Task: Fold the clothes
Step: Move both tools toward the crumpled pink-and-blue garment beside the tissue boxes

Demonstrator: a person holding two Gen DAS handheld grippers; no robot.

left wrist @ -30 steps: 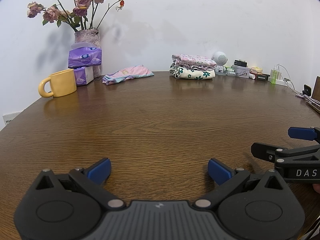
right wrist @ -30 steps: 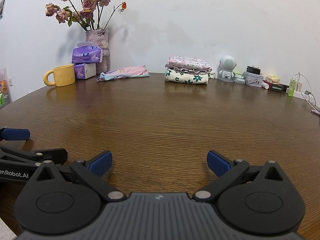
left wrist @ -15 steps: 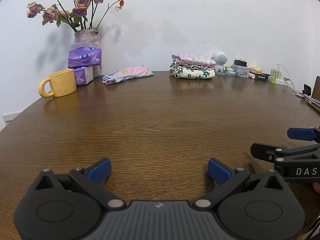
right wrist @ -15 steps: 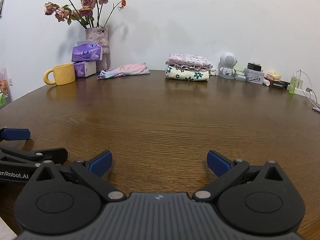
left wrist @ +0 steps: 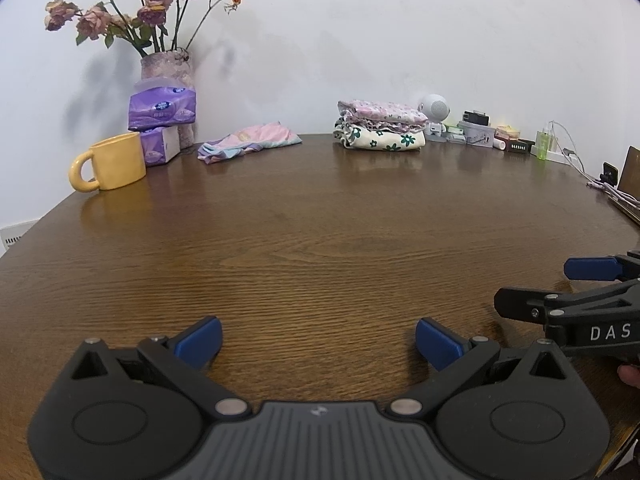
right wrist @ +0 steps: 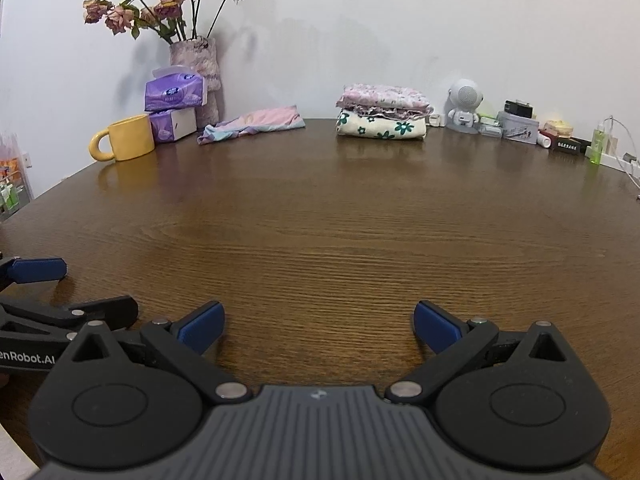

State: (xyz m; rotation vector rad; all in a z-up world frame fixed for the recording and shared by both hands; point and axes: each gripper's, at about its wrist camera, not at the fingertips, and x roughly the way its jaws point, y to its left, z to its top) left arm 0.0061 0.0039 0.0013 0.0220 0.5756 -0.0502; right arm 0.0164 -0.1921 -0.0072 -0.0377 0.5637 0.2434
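A loose pink and blue garment point(left wrist: 248, 142) lies unfolded at the far left of the wooden table point(left wrist: 320, 240); it also shows in the right wrist view point(right wrist: 252, 124). A stack of folded clothes point(left wrist: 380, 130), pink floral on white floral, sits at the far middle, also in the right wrist view point(right wrist: 382, 118). My left gripper point(left wrist: 318, 338) is open and empty, low over the near table. My right gripper point(right wrist: 318, 324) is open and empty beside it; it shows at the right edge of the left wrist view point(left wrist: 568, 292).
A yellow mug point(left wrist: 110, 164), purple tissue packs point(left wrist: 162, 110) and a vase of dried roses point(left wrist: 168, 68) stand at the far left. A white robot-shaped speaker point(right wrist: 464, 106), small boxes, a green bottle point(right wrist: 596, 146) and cables line the far right.
The right gripper has tilted or shifted slightly, so the far objects sit a little lower in its view. The left gripper has hardly moved.
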